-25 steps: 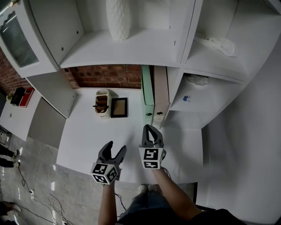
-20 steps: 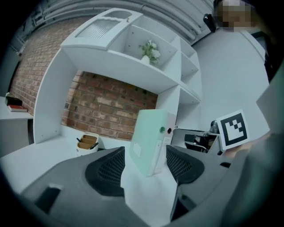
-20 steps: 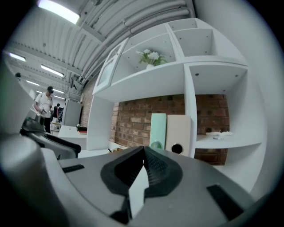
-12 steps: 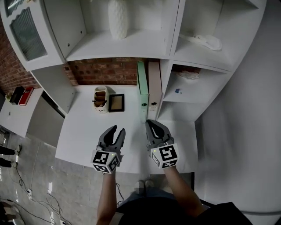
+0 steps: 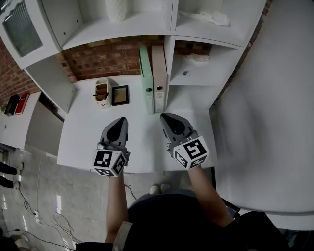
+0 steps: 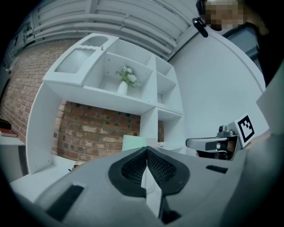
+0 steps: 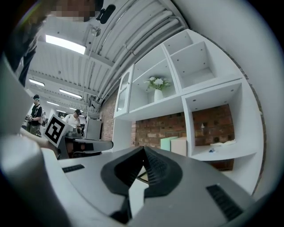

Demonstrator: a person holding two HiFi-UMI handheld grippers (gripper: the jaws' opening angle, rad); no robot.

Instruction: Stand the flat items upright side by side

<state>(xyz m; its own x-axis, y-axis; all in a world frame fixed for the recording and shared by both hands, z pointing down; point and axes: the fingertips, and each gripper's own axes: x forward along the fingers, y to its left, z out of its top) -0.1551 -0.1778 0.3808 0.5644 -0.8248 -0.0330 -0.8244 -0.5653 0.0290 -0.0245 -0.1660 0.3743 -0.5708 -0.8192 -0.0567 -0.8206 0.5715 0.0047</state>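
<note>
Two flat binders stand upright side by side at the back of the white desk (image 5: 142,142): a mint green binder (image 5: 145,86) and a pale pink binder (image 5: 159,84) against the shelf divider. Both also show in the right gripper view, the green binder (image 7: 167,143) left of the pink binder (image 7: 179,146). My left gripper (image 5: 120,120) is shut and empty over the desk's front left. My right gripper (image 5: 167,118) is shut and empty, a short way in front of the binders. Each gripper view shows its jaws meeting tip to tip, left gripper (image 6: 146,149), right gripper (image 7: 143,150).
A cream desk organizer (image 5: 102,92) and a dark picture frame (image 5: 120,95) sit at the back left of the desk. White shelving (image 5: 191,68) rises behind and to the right, with a small blue clip (image 5: 185,73) and a vase (image 5: 116,10) above.
The left gripper's jaws have closed from wide open to shut. Both grippers have drawn back toward the desk's front, and the head view has shifted so the binders lie further up and left.
</note>
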